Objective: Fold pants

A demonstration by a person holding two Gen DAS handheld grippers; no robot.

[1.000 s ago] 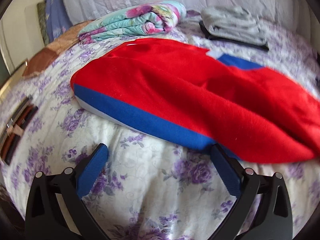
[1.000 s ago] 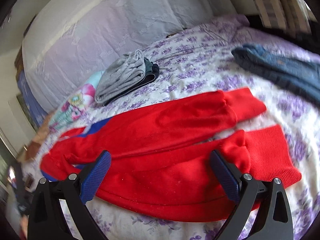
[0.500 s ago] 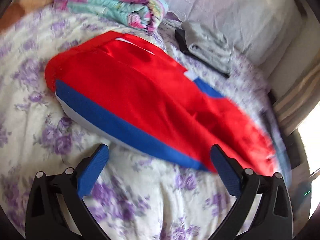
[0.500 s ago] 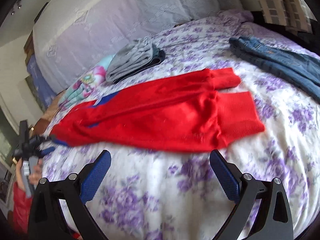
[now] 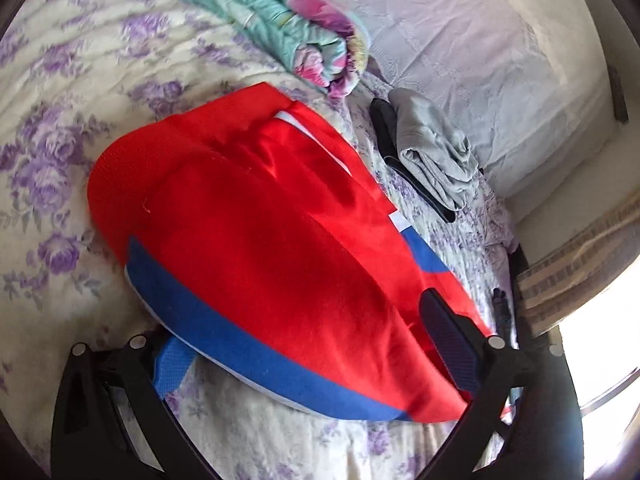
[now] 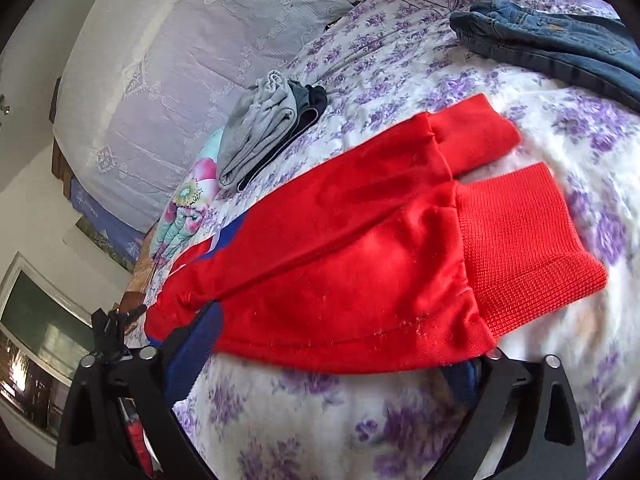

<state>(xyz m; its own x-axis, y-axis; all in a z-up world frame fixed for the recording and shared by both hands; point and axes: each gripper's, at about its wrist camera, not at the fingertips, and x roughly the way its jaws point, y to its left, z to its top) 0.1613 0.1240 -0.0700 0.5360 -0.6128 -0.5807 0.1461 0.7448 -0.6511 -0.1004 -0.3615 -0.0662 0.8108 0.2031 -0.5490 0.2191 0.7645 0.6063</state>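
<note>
- Bed (image 6: 400, 432), white cover with purple flowers, fills both views; all clothing lies on it.
- Red pants (image 6: 360, 264) spread flat across the cover, legs side by side. Ribbed cuffs lie nearest the right wrist camera; waistband and blue side stripe lie nearest the left wrist camera (image 5: 256, 240).
- Jeans (image 6: 560, 48) lie at the far side of the bed, well apart from the pants.
- Folded floral quilt (image 5: 288, 28) sits beyond the waistband, against the pale lace-covered headboard.
- Grey folded garment (image 5: 436, 152) rests on a dark one, near the quilt, just beyond the pants.
- Right gripper (image 6: 332, 364): pitched downward at the cuff end, jaws wide and closing. Lower hem of the near leg lies between them; the right fingertip is hidden under the fabric, so pad contact cannot be told.
- Left gripper (image 5: 308, 344): pitched downward and rolled to one side, at the waist end. Jaws spread wide, straddling the blue-striped edge. Fabric overlaps both fingertips; no pinch visible.
- Left gripper also shows small in the right wrist view (image 6: 116, 320), beyond the waistband.
</note>
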